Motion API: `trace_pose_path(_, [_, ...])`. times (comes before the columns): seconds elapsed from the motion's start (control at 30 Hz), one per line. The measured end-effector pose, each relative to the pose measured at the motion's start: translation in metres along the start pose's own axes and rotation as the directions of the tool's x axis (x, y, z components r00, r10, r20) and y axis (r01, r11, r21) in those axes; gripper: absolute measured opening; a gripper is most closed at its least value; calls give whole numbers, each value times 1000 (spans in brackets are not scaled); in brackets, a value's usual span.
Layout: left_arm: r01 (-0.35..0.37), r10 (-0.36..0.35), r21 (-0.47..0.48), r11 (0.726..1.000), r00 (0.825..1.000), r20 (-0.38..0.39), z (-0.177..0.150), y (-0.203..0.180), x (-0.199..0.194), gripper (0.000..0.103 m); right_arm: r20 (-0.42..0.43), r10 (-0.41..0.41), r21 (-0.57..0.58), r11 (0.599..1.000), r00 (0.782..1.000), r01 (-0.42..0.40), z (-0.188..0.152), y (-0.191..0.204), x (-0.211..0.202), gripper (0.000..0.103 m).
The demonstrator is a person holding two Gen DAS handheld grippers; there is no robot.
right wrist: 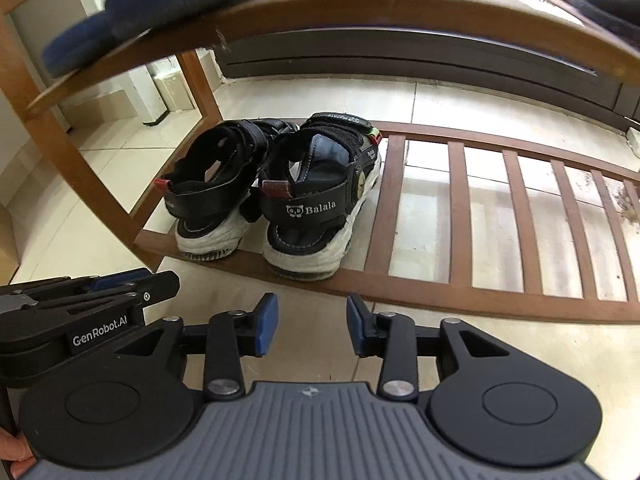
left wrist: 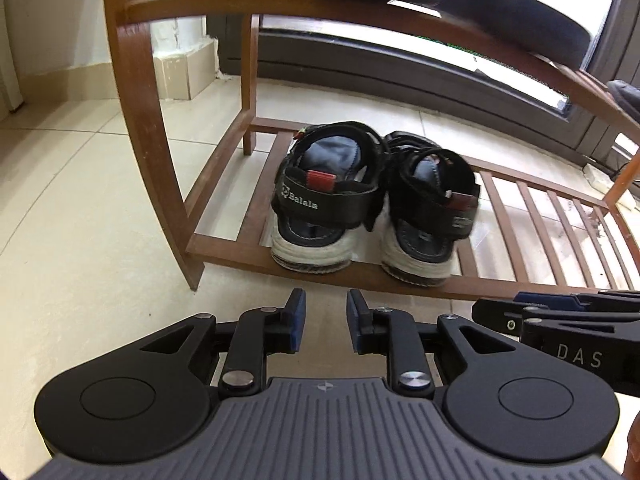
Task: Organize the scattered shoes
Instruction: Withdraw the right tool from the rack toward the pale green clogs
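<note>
Sandal pair (left wrist: 372, 200) found set side by side on rack's bottom shelf (left wrist: 540, 216), heels outward. Left gripper (left wrist: 326, 320) & right gripper (right wrist: 312, 322): jaws part-open, nothing held. Remaining shoes, if any: not visible.

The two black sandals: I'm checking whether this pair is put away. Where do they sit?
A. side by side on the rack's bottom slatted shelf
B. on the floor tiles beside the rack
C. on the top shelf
A: both sandals stand heels-out on the bottom shelf.

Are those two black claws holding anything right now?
No. The left gripper and right gripper are both open and empty; the two black, white-soled sandals rest on the wooden rack's bottom shelf.
</note>
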State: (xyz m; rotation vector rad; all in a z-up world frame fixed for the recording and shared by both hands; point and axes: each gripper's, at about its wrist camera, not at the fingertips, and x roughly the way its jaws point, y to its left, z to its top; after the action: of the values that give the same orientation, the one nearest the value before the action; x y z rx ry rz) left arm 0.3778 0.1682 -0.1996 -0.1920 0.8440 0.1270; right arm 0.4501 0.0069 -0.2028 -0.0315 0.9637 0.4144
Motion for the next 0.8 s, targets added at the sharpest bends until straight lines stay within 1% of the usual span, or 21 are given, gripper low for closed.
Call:
trace_pose_path(0.07, [7, -7, -6, 1000, 1000, 4, -4, -4, -9, 26, -7, -5, 0, 1000, 1000, 5, -5, -2, -9, 48])
trace_pose_path(0.17, [21, -21, -3, 1000, 1000, 8, -11, -13, -22, 29, -11, -14, 10, 1000, 1000, 14, -14, -8, -24, 49])
trace_pose_path(0.33, [48, -49, 48, 998, 999, 11, -27, -33, -44, 34, -2, -34, 37, 999, 999, 34, -31, -20, -52, 51])
trace_pose_path(0.43, [67, -67, 72, 995, 998, 1, -35, -47, -59, 42, -3, -44, 46, 998, 999, 44, -41, -26, -67, 55])
trace_pose_path(0.47, [72, -72, 78, 994, 997, -1, -36, -51, -63, 44, -2, -48, 48, 998, 999, 48, -44, -28, -72, 57])
trace_pose_path(0.53, [82, -82, 89, 993, 997, -2, -40, -59, -71, 50, -2, -50, 60, 997, 999, 50, -51, -35, -84, 58])
trace_pose_path(0.63, [95, -95, 117, 989, 995, -5, -48, -74, -87, 56, -8, -48, 78, 996, 999, 49, -63, -47, -103, 63])
trace_pose_path(0.8, [128, -123, 158, 979, 991, -42, -60, -98, -113, 59, -5, -64, 111, 992, 998, 64, -87, -67, -138, 66])
